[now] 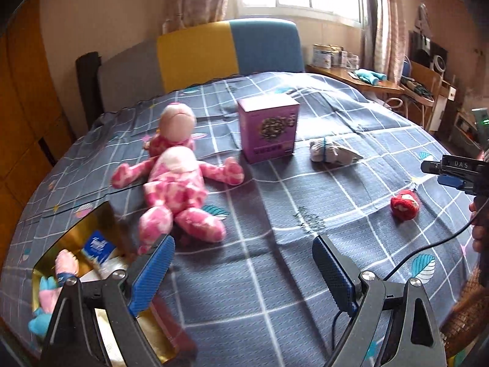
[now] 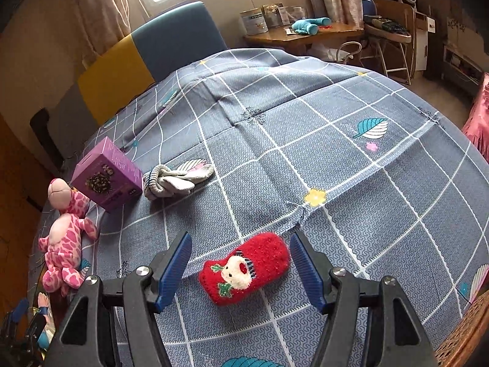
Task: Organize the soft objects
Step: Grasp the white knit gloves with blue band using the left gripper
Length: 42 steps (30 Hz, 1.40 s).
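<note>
A red sock with a reindeer face (image 2: 244, 269) lies on the checked bedspread between the fingers of my right gripper (image 2: 240, 240), which stands open; the pads are not pressing on it. In the left wrist view the same red sock (image 1: 405, 203) sits far right, with the right gripper (image 1: 452, 171) beside it. My left gripper (image 1: 243, 244) is open over bare bedspread with nothing between its fingers. A pink spotted plush toy (image 1: 180, 180) lies on its back just beyond the left finger. A rolled grey-white sock pair (image 1: 330, 150) rests farther back.
A purple carton (image 1: 267, 128) stands upright between the plush and the sock pair. An open gold box (image 1: 91, 223) at the lower left holds a pink-and-blue soft toy (image 1: 49, 293) and a blue packet. A desk with tins (image 2: 305, 33) is beyond the bed.
</note>
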Available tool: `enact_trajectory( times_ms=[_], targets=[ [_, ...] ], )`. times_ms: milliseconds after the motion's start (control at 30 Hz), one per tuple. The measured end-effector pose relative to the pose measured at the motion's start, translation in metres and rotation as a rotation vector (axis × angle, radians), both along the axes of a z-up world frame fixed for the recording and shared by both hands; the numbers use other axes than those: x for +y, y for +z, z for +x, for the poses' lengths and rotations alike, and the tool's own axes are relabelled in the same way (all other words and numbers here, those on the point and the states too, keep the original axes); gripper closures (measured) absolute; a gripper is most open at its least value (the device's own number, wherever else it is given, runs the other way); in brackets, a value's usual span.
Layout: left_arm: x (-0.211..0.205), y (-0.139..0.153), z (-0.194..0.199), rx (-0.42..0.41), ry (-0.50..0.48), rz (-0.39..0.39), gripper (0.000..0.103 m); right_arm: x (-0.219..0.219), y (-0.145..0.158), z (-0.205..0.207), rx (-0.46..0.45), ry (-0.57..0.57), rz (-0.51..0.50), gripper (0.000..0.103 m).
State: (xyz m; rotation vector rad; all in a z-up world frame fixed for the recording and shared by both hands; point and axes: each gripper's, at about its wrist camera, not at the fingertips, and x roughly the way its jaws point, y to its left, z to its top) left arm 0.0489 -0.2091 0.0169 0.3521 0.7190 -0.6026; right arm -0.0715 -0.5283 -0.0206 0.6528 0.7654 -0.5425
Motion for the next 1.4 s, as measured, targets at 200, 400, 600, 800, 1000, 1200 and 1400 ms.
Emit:
enact_trajectory(
  times_ms=[200,400,600,800,1000,1200,1400],
  targets=[
    [-0.053,-0.011,0.013,0.072,-0.078,0.000,0.011,0.000,-0.001,0.001,0.000,-0.004,-0.001,0.035],
    [-0.107,-0.020,0.031,0.160,-0.140,-0.014,0.012,-0.005,0.000,-0.005,-0.042,-0.024,0.029,0.035],
    [-0.154,-0.029,0.057,0.249,-0.148,-0.041,0.017,-0.008,-0.001,-0.006,-0.055,-0.025,0.054,0.035],
    [-0.196,-0.035,0.075,0.253,-0.168,-0.032,0.015,-0.008,-0.002,-0.006,-0.067,-0.014,0.072,0.035],
    [-0.239,-0.049,0.100,0.271,-0.131,-0.033,0.015,-0.008,-0.002,-0.005,-0.082,0.000,0.095,0.035],
    [-0.270,-0.069,0.115,0.212,-0.057,-0.004,0.010,-0.007,-0.003,-0.003,-0.091,0.021,0.116,0.035],
    [-0.292,-0.093,0.125,0.201,-0.040,0.041,0.038,-0.006,-0.003,-0.002,-0.109,0.045,0.139,0.035]
  ],
)
